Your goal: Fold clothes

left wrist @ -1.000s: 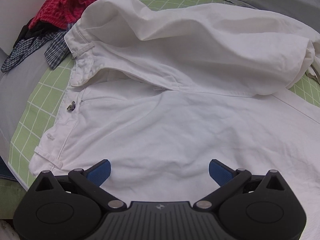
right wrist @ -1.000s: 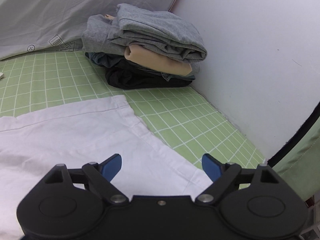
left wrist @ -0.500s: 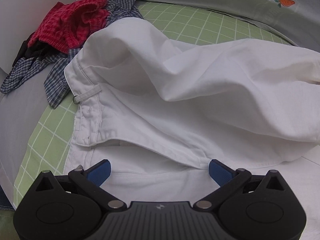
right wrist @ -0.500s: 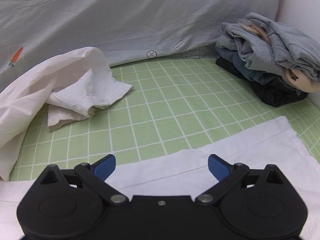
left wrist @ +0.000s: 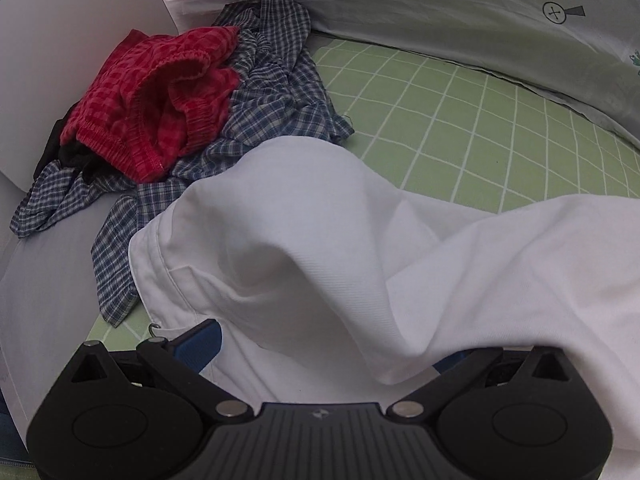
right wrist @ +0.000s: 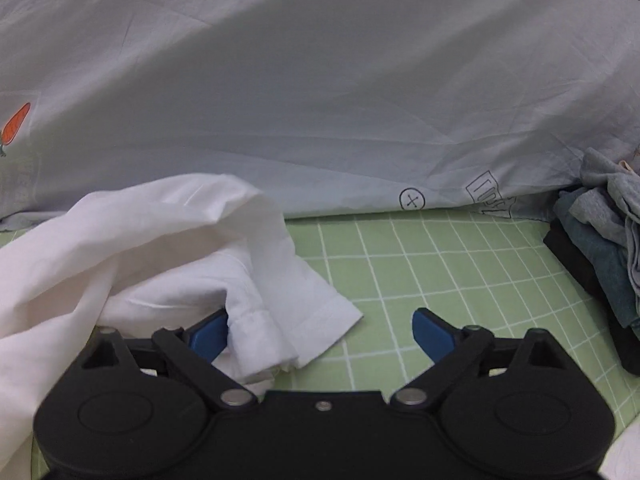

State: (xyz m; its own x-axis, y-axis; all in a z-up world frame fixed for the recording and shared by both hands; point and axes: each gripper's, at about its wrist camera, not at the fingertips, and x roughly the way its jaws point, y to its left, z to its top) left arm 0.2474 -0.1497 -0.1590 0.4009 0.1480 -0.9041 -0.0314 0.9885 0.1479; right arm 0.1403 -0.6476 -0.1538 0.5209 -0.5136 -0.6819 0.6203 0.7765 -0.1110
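White trousers [left wrist: 320, 240] lie crumpled on the green checked sheet [left wrist: 460, 128], one leg folded back over the other. My left gripper [left wrist: 324, 344] is open at the waistband end; a raised fold of white cloth lies across its jaws and hides the right fingertip. In the right wrist view the far trouser leg [right wrist: 180, 240] ends in a bunched hem [right wrist: 312, 320]. My right gripper [right wrist: 320, 326] stands wide with its jaws closing; the hem sits between them by the left finger [right wrist: 212, 332], and the pads are not pressing it.
A red checked garment [left wrist: 160, 96] and a blue plaid shirt [left wrist: 276, 92] are heaped at the far left by a white wall [left wrist: 60, 40]. A grey printed quilt [right wrist: 320, 100] runs along the back. Folded clothes [right wrist: 600, 248] are stacked at the right.
The left gripper slid forward over the trousers to the raised fold, which now covers its jaws. The right gripper swung left from the folded stack to the far leg's hem.
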